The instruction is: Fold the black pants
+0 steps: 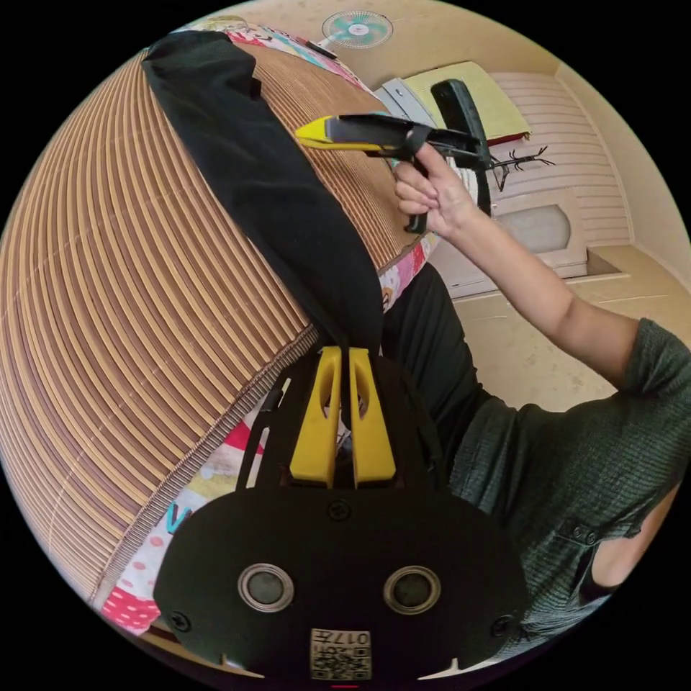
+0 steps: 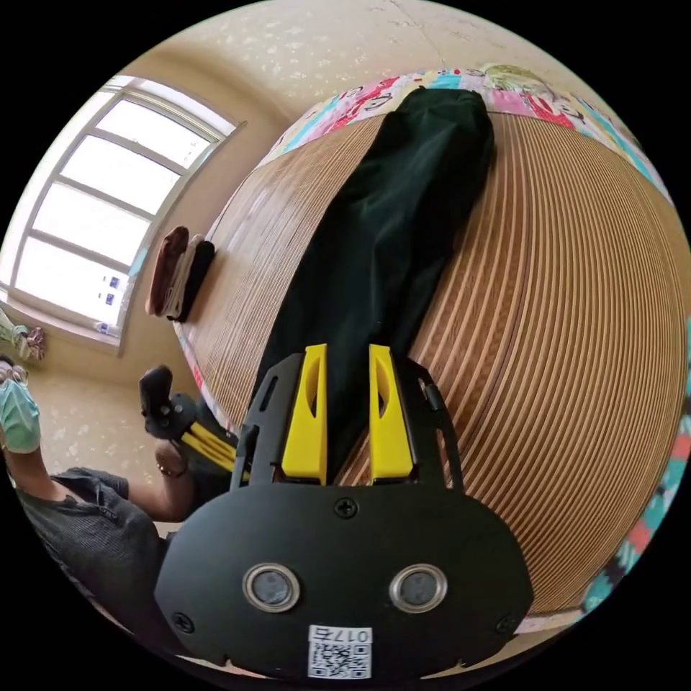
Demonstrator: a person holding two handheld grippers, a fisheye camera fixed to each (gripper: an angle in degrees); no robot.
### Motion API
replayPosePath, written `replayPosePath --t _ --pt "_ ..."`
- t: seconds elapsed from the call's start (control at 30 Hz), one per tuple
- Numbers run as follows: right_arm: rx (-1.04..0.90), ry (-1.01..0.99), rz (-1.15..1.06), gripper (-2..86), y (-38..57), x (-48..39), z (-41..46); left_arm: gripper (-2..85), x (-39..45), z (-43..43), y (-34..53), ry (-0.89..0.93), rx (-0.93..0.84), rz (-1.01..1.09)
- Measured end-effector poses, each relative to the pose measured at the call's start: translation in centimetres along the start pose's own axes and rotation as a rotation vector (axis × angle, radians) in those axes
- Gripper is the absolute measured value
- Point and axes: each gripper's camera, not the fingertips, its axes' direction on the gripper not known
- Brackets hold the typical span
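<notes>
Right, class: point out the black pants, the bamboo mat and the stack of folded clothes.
black pants (image 2: 389, 216), right gripper view, middle of the fabric.
bamboo mat (image 1: 108, 288), left gripper view, bare slats.
stack of folded clothes (image 2: 180, 273), right gripper view, its middle.

Bright window (image 2: 93, 209), cream walls, wall fan (image 1: 357, 29), pale floor (image 1: 518, 353)

I'm in a home bedroom. Bed w/ woven bamboo mat (image 2: 576, 302) over a cartoon-print sheet (image 1: 209, 475), big window (image 2: 93, 216), wall fan (image 1: 357, 29), folded clothes (image 2: 178, 273).
</notes>
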Motion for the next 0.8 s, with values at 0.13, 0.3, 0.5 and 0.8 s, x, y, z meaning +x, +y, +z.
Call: replayPosePath --t 0.13,0.3,0.5,0.8 --pt "0.108 -0.058 0.066 9.4 9.9 -0.6 -0.9 -0.6 -0.2 0.4 -0.3 0.006 -0.016 0.000" --pt "0.344 -0.396 0.327 7.4 18.3 2.7 -1.5 -0.5 0.0 0.8 0.0 0.025 0.006 -0.030" --pt "0.349 -0.398 0.265 2.5 19.1 4.1 -7.1 -0.8 2.9 0.0 2.3 0.097 0.194 -0.157" --pt "0.355 -0.383 0.182 1.6 22.8 3.1 -10.7 -0.8 7.6 -1.2 10.8 0.118 0.522 -0.208"
